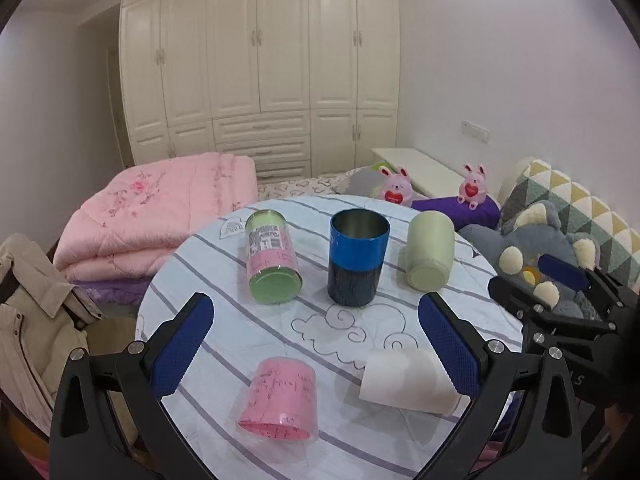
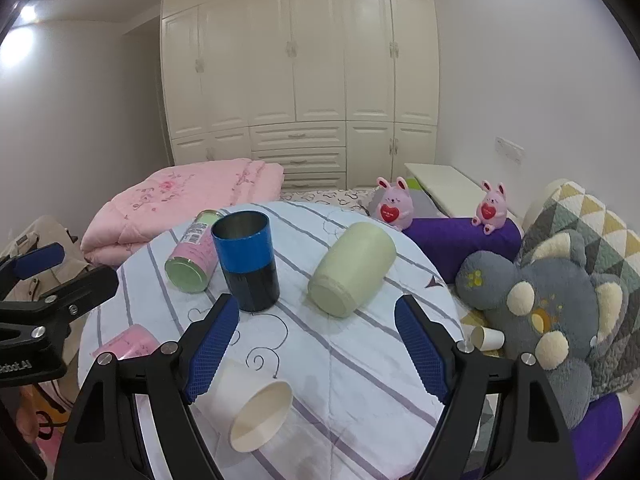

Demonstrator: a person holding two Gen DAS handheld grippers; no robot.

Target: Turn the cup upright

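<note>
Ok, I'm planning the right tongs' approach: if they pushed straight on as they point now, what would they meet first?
Probably the pale green cup, lying on its side with its base toward the open right tongs. The white paper cup lies lower left, seemingly below that line, though fisheye depth is hard to judge.

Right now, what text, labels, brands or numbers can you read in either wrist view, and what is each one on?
"obot.AI": on the left tongs body, at the right view's left edge; the start is cut off.
Printed label with a barcode on the green canister: too small to read.
Handwritten marks on the pink cup: illegible.
Letter marks on the right tongs body: too blurred to read.
Blue cup, pale green cup and white paper cup: no text.
</note>
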